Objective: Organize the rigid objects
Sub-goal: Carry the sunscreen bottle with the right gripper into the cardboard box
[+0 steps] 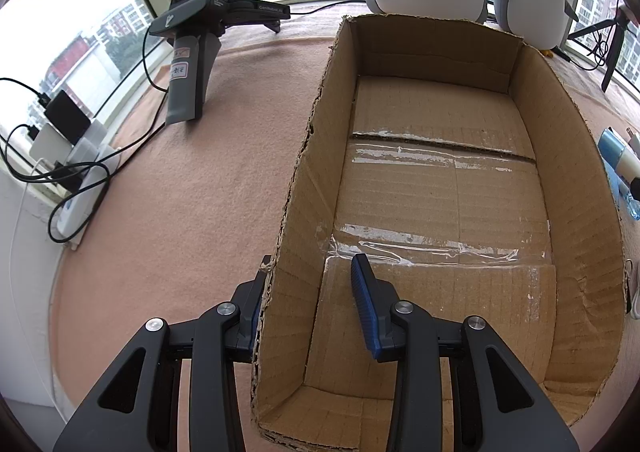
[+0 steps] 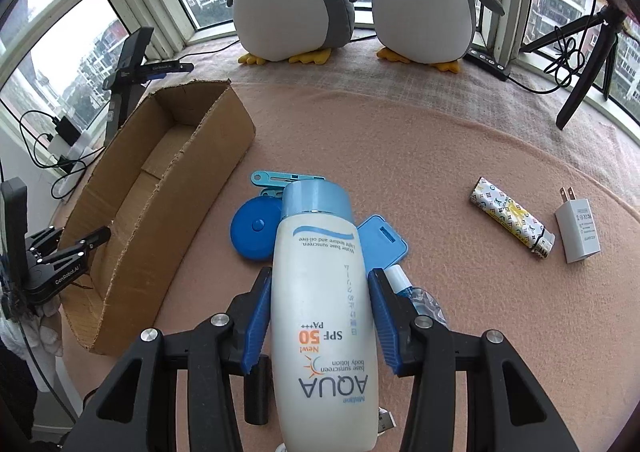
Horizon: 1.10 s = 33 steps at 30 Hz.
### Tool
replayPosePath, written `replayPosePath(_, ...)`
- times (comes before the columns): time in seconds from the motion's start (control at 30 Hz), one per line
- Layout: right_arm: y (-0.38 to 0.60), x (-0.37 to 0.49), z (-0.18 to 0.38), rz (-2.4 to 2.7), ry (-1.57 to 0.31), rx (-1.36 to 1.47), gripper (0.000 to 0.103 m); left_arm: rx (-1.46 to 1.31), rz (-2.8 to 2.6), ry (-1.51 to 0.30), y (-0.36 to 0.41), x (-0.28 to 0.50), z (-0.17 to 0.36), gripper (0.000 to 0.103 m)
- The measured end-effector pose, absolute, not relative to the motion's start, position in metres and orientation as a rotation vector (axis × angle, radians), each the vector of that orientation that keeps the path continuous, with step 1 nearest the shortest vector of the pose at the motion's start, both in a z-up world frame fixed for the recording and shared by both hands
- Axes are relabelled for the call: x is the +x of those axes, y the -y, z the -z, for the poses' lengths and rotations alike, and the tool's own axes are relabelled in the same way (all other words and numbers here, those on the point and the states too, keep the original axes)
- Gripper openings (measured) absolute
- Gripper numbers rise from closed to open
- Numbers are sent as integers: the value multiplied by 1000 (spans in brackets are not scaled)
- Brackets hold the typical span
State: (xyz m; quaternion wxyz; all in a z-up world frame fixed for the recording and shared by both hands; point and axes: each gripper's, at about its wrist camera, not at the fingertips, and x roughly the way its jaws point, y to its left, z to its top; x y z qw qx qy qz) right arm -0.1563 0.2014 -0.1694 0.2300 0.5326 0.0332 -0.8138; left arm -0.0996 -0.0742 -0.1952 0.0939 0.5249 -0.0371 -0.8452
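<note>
Right tongs (image 2: 320, 316) clamp a sunscreen bottle (image 2: 320, 292), partly hiding blue items beneath; left tongs (image 1: 308, 304) gape astride the empty box's (image 1: 440, 188) wall; lighter (image 2: 512, 218) and charger (image 2: 578, 230) lie nearby.

Matt, ragged-edged corrugated cardboard box (image 1: 440, 188) with glossy tape strips; fuzzy pink cloth over the surface (image 2: 400, 156); smooth satin plastic sunscreen bottle (image 2: 320, 292); ribbed blue pads (image 2: 256, 324) on matt black plastic claws.
</note>
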Motion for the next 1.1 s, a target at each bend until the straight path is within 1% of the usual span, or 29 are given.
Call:
replayPosePath(0.23, -182, -152, 140, 2249, -90, 1385, 43, 1556, 2509, 106, 75, -100, 195, 36)
replayPosePath(0.5, -124, -142, 117, 2208, -75, 1297, 43, 1554, 2522, 91, 77, -98, 196, 36)
replayPosePath(0.83, -53, -128, 130, 2135, -130, 1296, 43, 1554, 2540, 61, 81, -98, 196, 36)
replayPosePath(1.1, -34, -127, 143, 2120, -152, 1328, 43, 1553, 2544, 51, 82, -97, 197, 36)
